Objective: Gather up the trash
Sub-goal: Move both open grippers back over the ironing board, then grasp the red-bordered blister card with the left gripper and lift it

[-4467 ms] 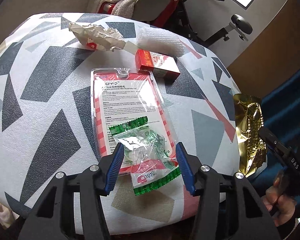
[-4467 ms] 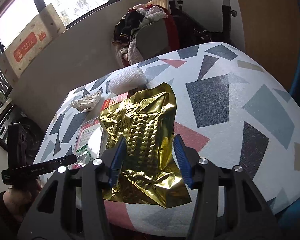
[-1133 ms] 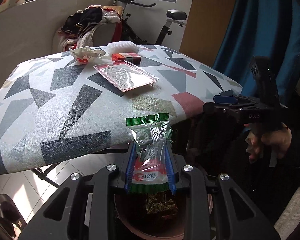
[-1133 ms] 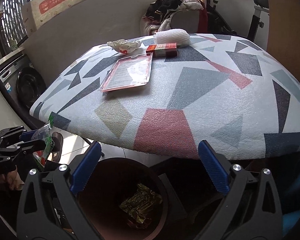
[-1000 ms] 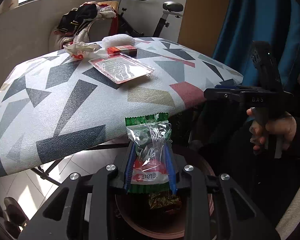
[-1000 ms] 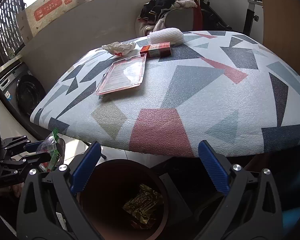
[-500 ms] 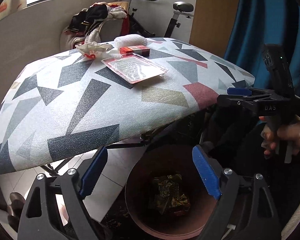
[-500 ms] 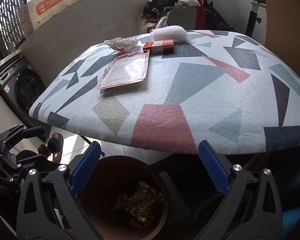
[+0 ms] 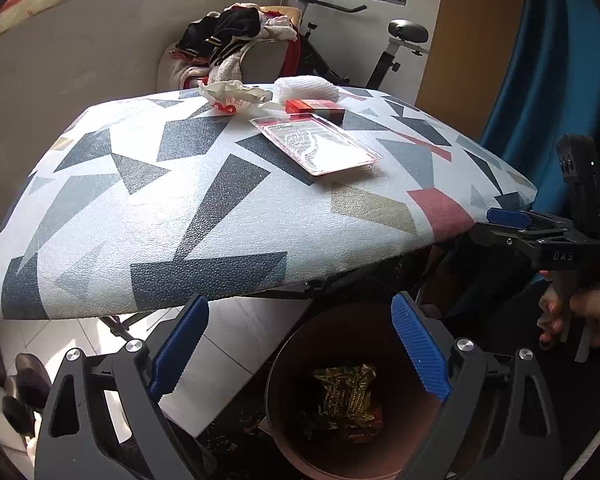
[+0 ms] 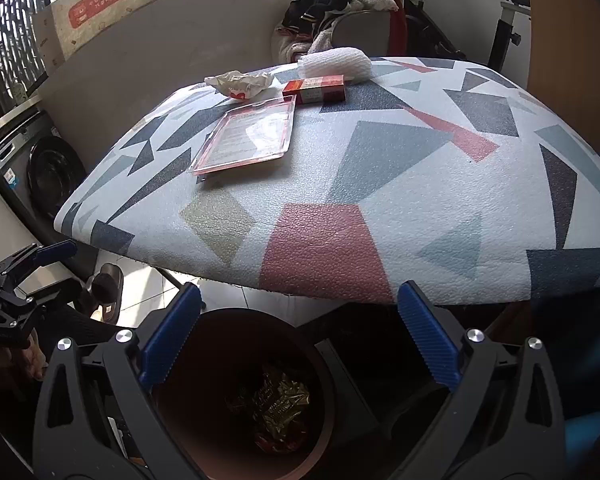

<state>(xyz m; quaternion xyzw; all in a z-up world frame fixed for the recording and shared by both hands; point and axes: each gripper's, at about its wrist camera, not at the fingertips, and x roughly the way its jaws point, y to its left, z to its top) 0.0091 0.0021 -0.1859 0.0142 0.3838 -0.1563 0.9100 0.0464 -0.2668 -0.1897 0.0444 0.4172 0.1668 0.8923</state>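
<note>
Now left tongs (image 9: 300, 354) and right tongs (image 10: 298, 334) both wide open, empty, above bin (image 9: 284, 384); blister pack (image 9: 316, 144) ahead on tabletop (image 9: 180, 200), likely next.

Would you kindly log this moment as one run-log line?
left gripper: open, empty | right gripper: open, empty | bin: gold wrapper inside | table: blister pack, red box, crumpled paper, foam net

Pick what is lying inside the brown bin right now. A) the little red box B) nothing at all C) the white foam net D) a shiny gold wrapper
D: a crumpled gold wrapper lies at the bottom of the brown bin, while the red box and the white foam net sit up on the table.
</note>
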